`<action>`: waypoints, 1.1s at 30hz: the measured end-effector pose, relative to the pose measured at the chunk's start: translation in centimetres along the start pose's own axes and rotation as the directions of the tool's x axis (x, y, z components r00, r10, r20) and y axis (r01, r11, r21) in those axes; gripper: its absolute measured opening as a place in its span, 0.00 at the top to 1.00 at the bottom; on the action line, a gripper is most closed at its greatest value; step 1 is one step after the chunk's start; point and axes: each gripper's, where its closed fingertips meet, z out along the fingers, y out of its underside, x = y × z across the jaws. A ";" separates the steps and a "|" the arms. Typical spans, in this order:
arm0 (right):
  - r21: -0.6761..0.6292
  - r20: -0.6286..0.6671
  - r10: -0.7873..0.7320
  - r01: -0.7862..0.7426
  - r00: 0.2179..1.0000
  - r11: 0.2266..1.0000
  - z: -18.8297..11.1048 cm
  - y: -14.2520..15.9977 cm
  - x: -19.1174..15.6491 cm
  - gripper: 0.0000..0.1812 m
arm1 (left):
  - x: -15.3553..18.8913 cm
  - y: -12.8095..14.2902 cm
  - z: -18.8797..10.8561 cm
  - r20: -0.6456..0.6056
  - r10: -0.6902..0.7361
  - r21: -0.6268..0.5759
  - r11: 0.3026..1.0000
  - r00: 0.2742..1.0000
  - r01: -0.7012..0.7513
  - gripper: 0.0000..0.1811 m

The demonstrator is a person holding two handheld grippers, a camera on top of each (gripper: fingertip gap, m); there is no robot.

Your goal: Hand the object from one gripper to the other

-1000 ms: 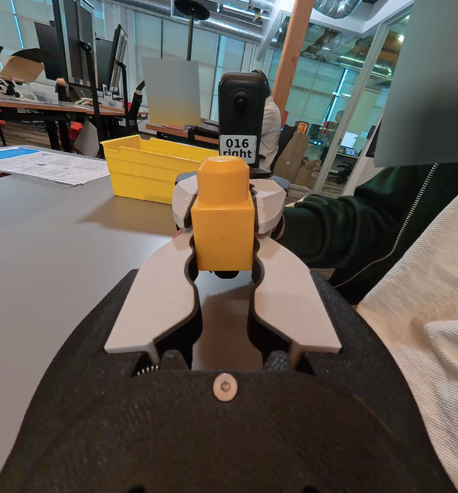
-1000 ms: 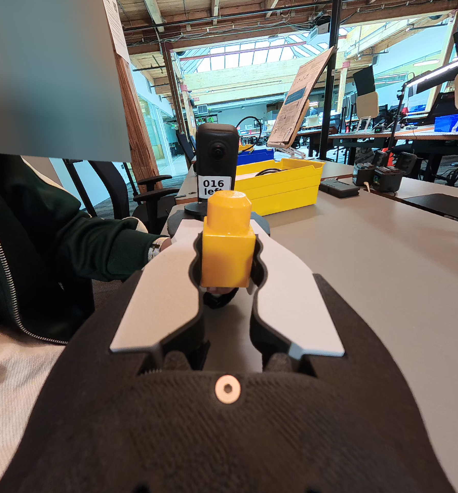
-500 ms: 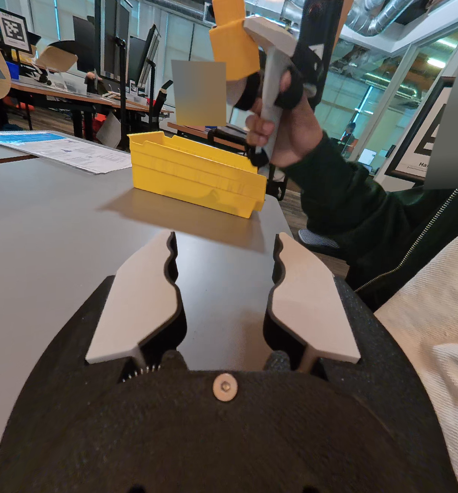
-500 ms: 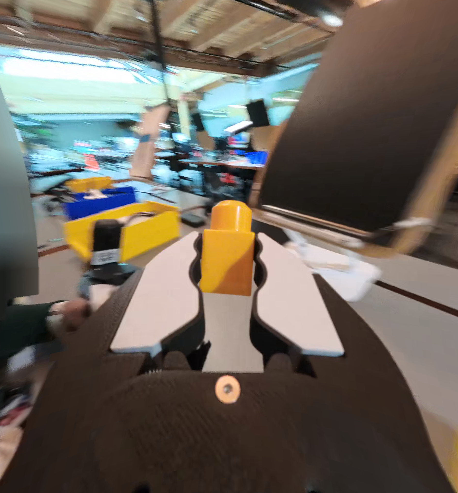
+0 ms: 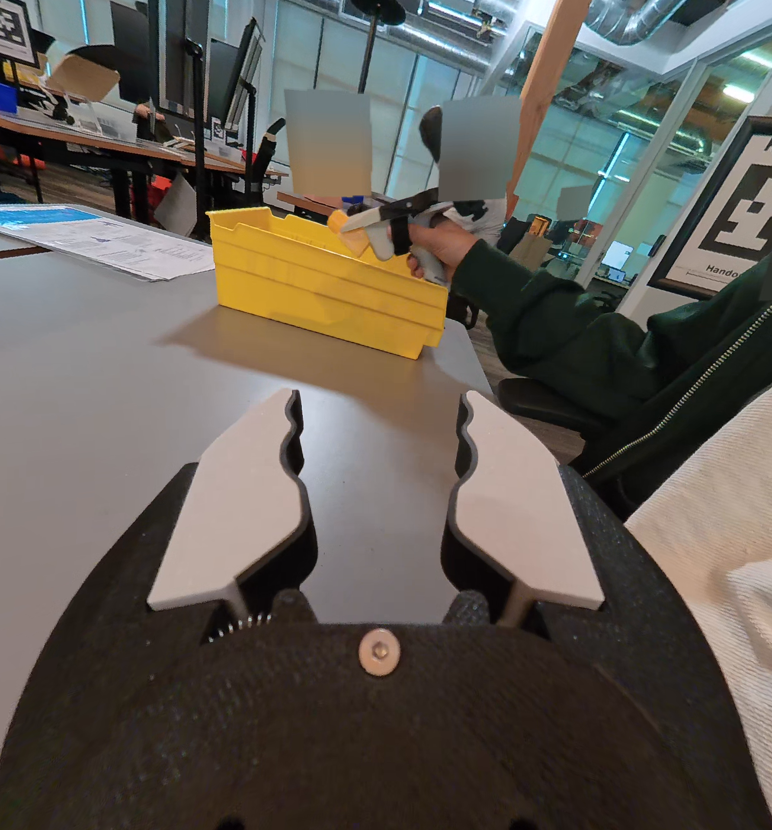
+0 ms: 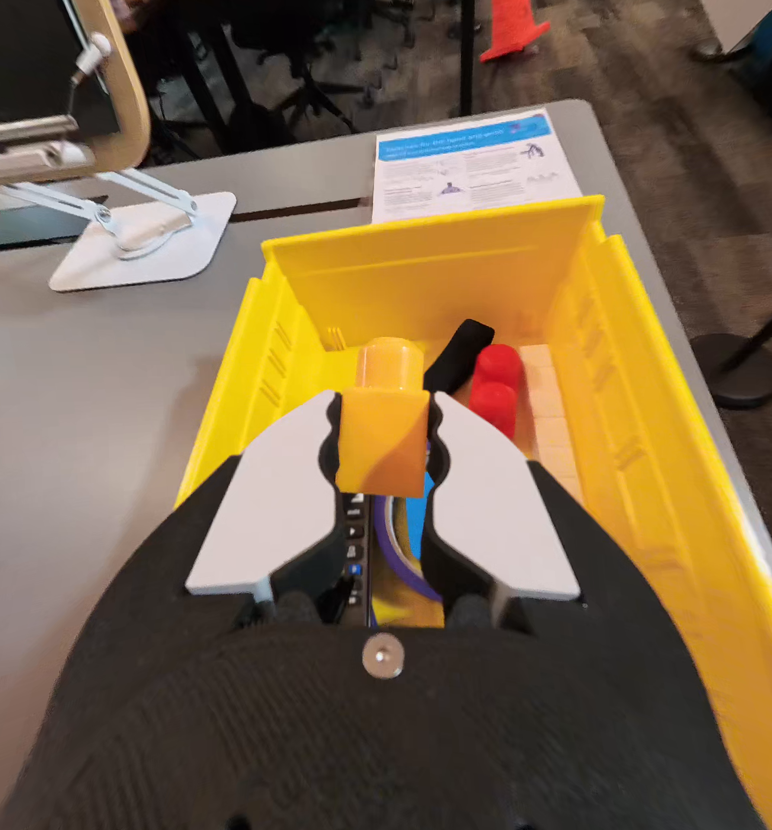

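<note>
Grey table [image 5: 83, 359] fills my left wrist view, and the yellow bin [image 6: 599, 359] sits on it by its far edge, a printed sheet [image 6: 465, 170] lying just beyond the bin. My left gripper [image 5: 377, 420] hovers over bare tabletop with its fingers spread wide and nothing between them. My right gripper [image 6: 384, 406] hangs over the open bin, tilted down into it, pinching the yellow block [image 6: 381, 444] by its two side faces, stud pointing away from me. The block is above the bin's contents, not touching them. Down inside I see a red block [image 6: 494, 386], a black piece [image 6: 458, 355] leaning beside it, and a purple-edged ring [image 6: 402, 557] under my fingers.
</note>
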 end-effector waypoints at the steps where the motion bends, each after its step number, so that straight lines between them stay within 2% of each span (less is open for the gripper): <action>1: -0.032 -0.003 -0.009 0.009 1.000 0.999 1.0 0.2 0.0 0.80 | 0.0 -0.1 0.0 -0.001 -0.003 0.005 1.000 1.000 0.003 0.63; 6: -0.195 0.001 -0.012 0.012 1.000 0.981 6.7 1.4 -0.4 0.80 | 0.4 0.2 0.4 -0.006 -0.004 -0.005 1.000 1.000 0.004 0.64; 10: -0.272 -0.029 -0.095 0.084 0.995 0.959 8.9 3.0 0.2 0.80 | 0.4 0.5 0.4 0.009 0.018 -0.029 0.999 1.000 -0.018 0.64; 13: -0.257 -0.023 -0.107 0.098 0.994 0.961 9.4 3.0 0.4 0.79 | 0.3 0.5 0.4 0.012 0.010 -0.023 1.000 1.000 -0.010 0.64; 15: -0.244 -0.022 -0.102 0.093 0.995 0.965 9.3 2.8 0.5 0.70 | 0.3 0.4 0.3 0.013 0.005 -0.018 1.000 1.000 -0.005 0.64; 17: -0.233 -0.042 -0.125 0.112 0.991 0.966 8.7 2.4 0.8 0.68 | 0.3 0.4 0.3 0.014 0.007 -0.017 1.000 1.000 -0.007 0.64; 22: -0.105 -0.057 -0.155 0.149 0.986 0.983 5.8 -1.4 -0.3 0.69 | 0.3 0.3 0.1 0.015 0.014 -0.016 1.000 1.000 -0.013 0.64; 24: -0.025 -0.015 -0.155 0.155 0.988 0.988 4.3 -3.6 -2.3 0.71 | 0.2 0.2 0.1 0.017 0.012 -0.014 1.000 1.000 -0.011 0.64; 27: 0.113 0.096 -0.175 0.164 0.980 0.980 1.8 -7.1 -7.1 0.73 | 0.0 0.1 -0.1 0.024 0.010 -0.009 1.000 1.000 -0.010 0.64; 30: 0.250 0.256 -0.226 0.161 0.940 0.955 -0.9 -9.8 -13.6 0.73 | -0.3 0.1 -0.2 0.037 0.009 -0.008 1.000 0.999 -0.009 0.64; 33: 0.343 0.440 -0.264 0.111 0.858 0.933 -3.1 -10.5 -20.7 0.75 | -0.8 0.0 -0.4 0.061 0.013 -0.005 1.000 0.998 -0.012 0.63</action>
